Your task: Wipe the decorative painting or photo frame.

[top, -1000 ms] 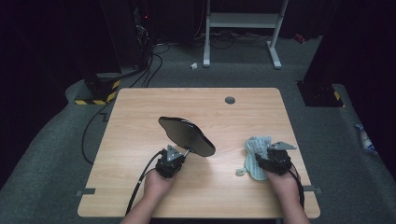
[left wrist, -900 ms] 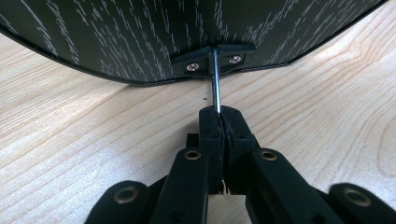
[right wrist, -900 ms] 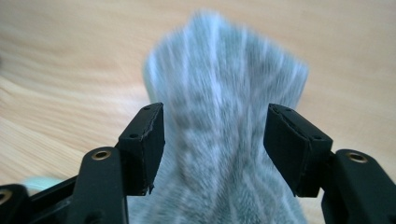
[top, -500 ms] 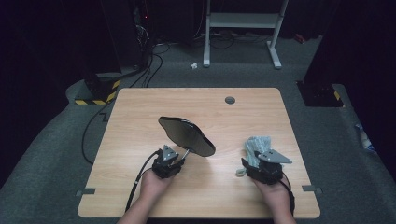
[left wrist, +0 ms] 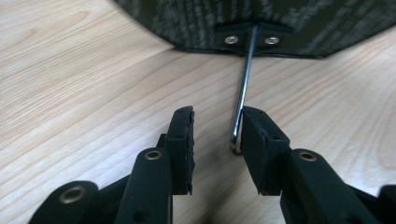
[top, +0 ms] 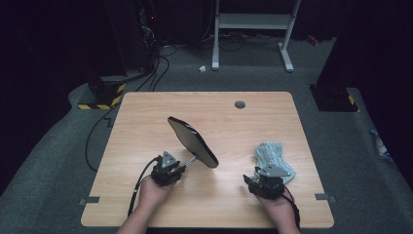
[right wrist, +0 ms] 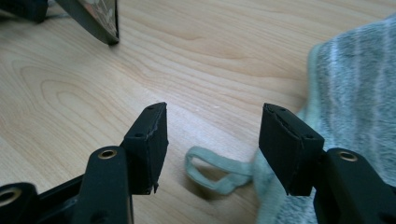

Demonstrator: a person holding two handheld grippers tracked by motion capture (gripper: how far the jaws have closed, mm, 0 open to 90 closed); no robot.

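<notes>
Mirror (top: 192, 141) stands tilted at table (top: 146, 112) centre; its wire stand (left wrist: 242, 100) lies between the left claw (left wrist: 215, 133) jaws, touching one pad, unclamped after recent closing. Right claw (right wrist: 212, 140) spread, jaws just narrowing, over towel (top: 272, 155) loop (right wrist: 212, 173).

Overhead table (top: 146, 204) view, two close-ups

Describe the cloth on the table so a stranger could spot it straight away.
On the wooden table, look to the near right part, just beyond the right gripper. There lies the crumpled cloth, pale grey-green with faint stripes and a small hanging loop at its edge. It is soft and light, unlike the dark oval mirror on its wire stand.
</notes>
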